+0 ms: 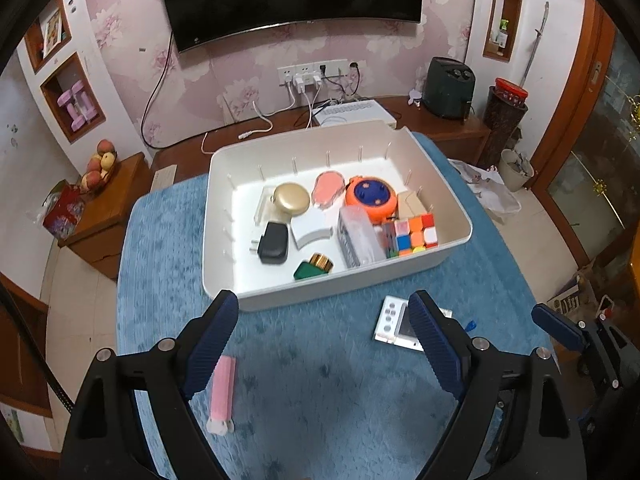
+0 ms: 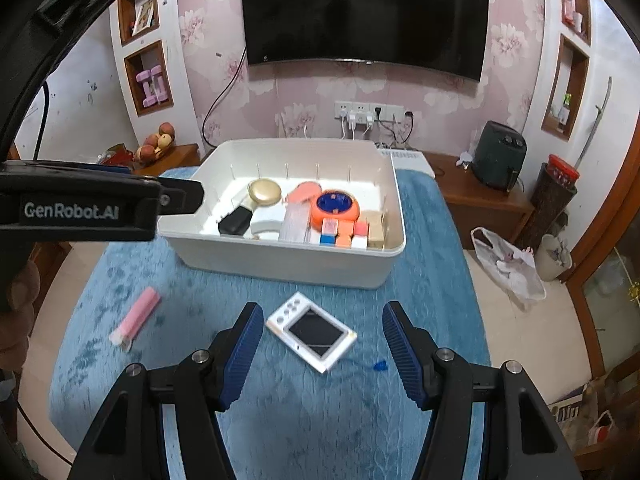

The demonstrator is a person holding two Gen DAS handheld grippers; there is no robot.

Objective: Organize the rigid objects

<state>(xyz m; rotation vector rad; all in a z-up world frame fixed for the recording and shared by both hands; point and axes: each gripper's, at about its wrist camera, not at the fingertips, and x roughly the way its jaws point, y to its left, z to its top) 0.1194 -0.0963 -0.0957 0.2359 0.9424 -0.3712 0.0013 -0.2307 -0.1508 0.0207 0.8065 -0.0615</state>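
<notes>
A white bin stands on the blue cloth and holds a gold compact, a black plug, an orange round toy, a puzzle cube and several other items. A pink stick lies on the cloth by my left gripper's left finger. A white handheld device lies between my right gripper's fingers. My left gripper is open and empty. My right gripper is open and empty above the device.
The blue cloth covers the table. A small blue bit lies right of the device. A wooden TV bench with a white box and a dark appliance stands behind. A side cabinet with fruit is at the left.
</notes>
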